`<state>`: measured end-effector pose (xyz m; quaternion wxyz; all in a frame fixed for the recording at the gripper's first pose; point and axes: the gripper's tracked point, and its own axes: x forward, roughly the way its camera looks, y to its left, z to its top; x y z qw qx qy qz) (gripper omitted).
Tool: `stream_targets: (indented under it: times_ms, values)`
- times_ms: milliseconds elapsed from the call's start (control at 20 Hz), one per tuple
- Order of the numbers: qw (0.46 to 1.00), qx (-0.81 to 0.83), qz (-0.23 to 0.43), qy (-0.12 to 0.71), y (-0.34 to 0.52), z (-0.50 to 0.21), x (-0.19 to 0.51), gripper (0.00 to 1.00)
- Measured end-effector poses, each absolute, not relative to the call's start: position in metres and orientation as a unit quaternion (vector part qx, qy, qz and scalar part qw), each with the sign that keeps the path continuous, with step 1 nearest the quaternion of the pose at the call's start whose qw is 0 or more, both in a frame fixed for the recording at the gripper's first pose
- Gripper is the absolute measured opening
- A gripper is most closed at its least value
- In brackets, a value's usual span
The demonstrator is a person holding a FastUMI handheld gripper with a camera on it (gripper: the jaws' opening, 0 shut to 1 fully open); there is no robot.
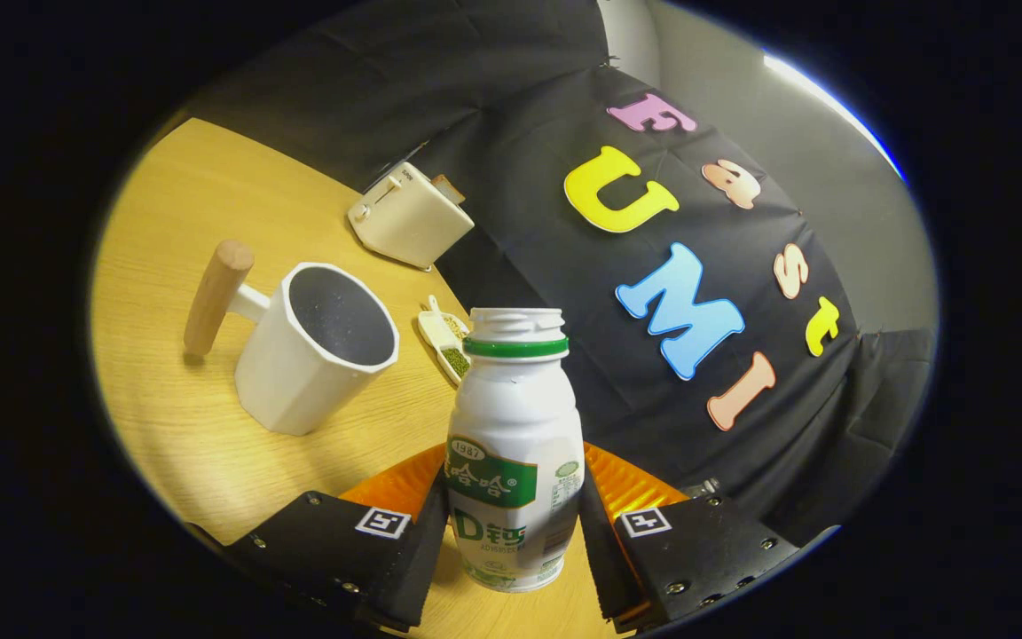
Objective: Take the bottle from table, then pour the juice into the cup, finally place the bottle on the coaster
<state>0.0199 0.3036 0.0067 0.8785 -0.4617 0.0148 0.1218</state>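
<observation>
Wooden counter [209,204] — claw [513,532] pinching bottle [515,444] at lower centre, upright, uncapped. Cup [316,359] left of it looks empty — pour and coaster [626,484] placement still left, I'd judge.

The claw [514,532] clamps the white bottle [515,444] from both sides, with the cup [316,359] ahead on the table [192,204].

The bottle [515,453] stands between the fingers [427,541]; the cup [316,359] sits ahead left, the toaster [409,217] behind it.
</observation>
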Motion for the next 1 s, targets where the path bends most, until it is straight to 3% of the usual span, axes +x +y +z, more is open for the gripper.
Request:
stream_targets:
  times_ms: [1000]
  values:
    - [0.817, -0.569, 0.091, -0.024, 0.312, 0.02, 0.023, 0.71]
